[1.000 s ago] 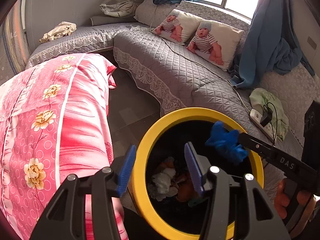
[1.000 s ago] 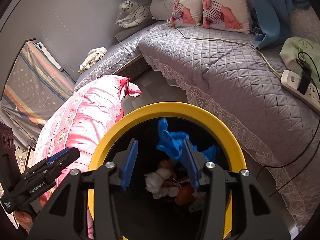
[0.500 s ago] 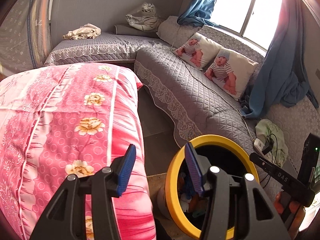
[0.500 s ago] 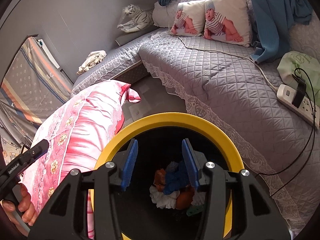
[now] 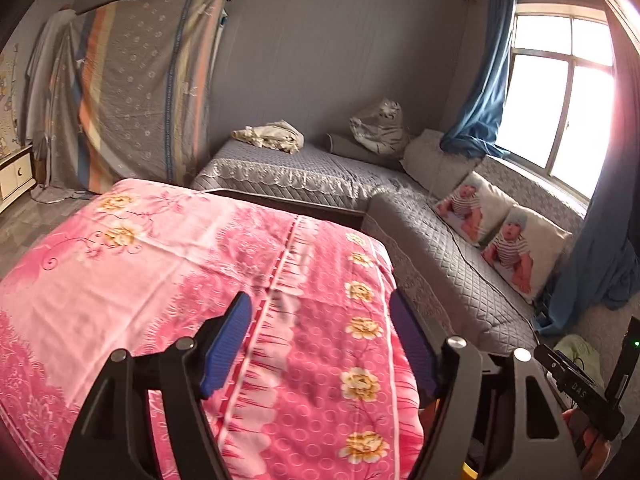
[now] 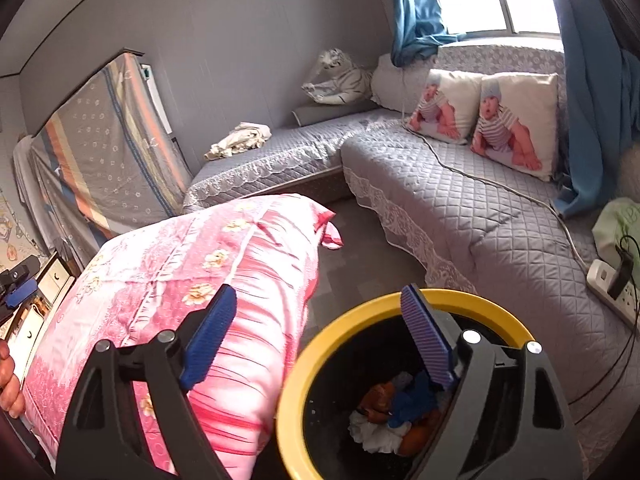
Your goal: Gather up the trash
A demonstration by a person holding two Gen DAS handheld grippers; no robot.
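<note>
A yellow-rimmed black bin (image 6: 294,392) stands on the floor between the pink quilt and the grey sofa. Inside it lie a crumpled blue piece (image 6: 412,400), white tissue (image 6: 376,432) and orange scraps (image 6: 376,396). My right gripper (image 6: 318,300) hangs above the bin's near-left rim, its jaws opening wide with nothing between them. My left gripper (image 5: 320,312) is over the pink floral quilt (image 5: 160,272), its jaws also opening and empty. Only a sliver of the bin (image 5: 468,472) shows in the left wrist view. Each gripper appears at the edge of the other's view.
A grey quilted corner sofa (image 6: 460,200) wraps around the back and right, with two baby-print pillows (image 6: 516,120), a plush tiger (image 6: 344,80) and a crumpled cloth (image 6: 240,140). A power strip (image 6: 608,284) with cables lies on the sofa. Blue curtains (image 6: 592,100) hang at the window.
The blue piece left my right gripper and now lies in the bin. Both grippers rose and opened wider. The left one swung away over the pink quilt, and the bin slid out of its view.
</note>
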